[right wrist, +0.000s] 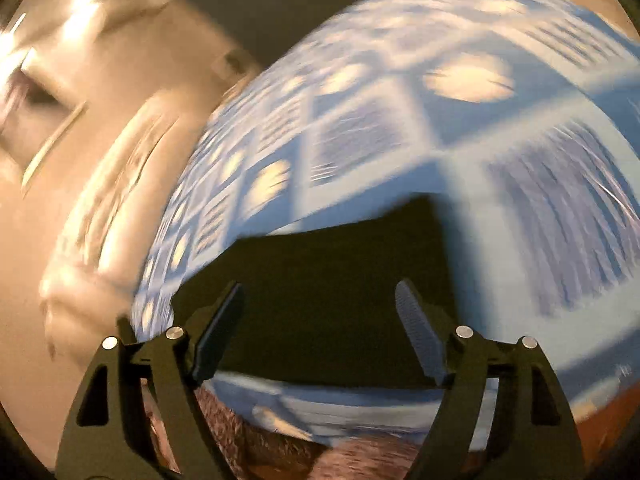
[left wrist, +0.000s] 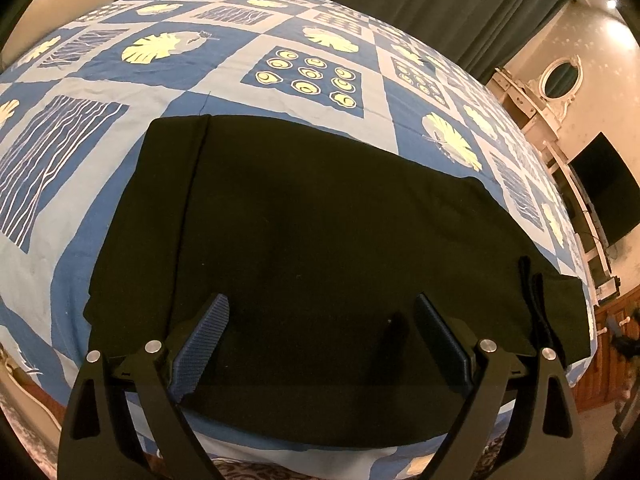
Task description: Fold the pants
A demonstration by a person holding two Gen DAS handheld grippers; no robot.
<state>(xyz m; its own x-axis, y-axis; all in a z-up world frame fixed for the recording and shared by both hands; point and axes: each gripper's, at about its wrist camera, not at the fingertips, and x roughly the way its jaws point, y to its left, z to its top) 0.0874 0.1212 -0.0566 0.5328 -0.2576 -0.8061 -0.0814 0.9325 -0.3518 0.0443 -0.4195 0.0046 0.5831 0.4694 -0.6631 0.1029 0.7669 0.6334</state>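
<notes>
With both my left fingers (left wrist: 320, 344) and right fingers (right wrist: 320, 332) spread and empty over the black pants (left wrist: 312, 232) lying flat on the bedspread (left wrist: 224, 80), I'd pinch the 6 o'clock edge evenly before folding toward 12.

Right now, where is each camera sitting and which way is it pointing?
Left wrist: on the left gripper, above the bed's near edge, facing across the black pants and quilt toward the curtain; both open fingers show.
Right wrist: on the right gripper, blurred, facing the pants from the near edge; open fingers show.
Shared: pants, quilt.
</notes>
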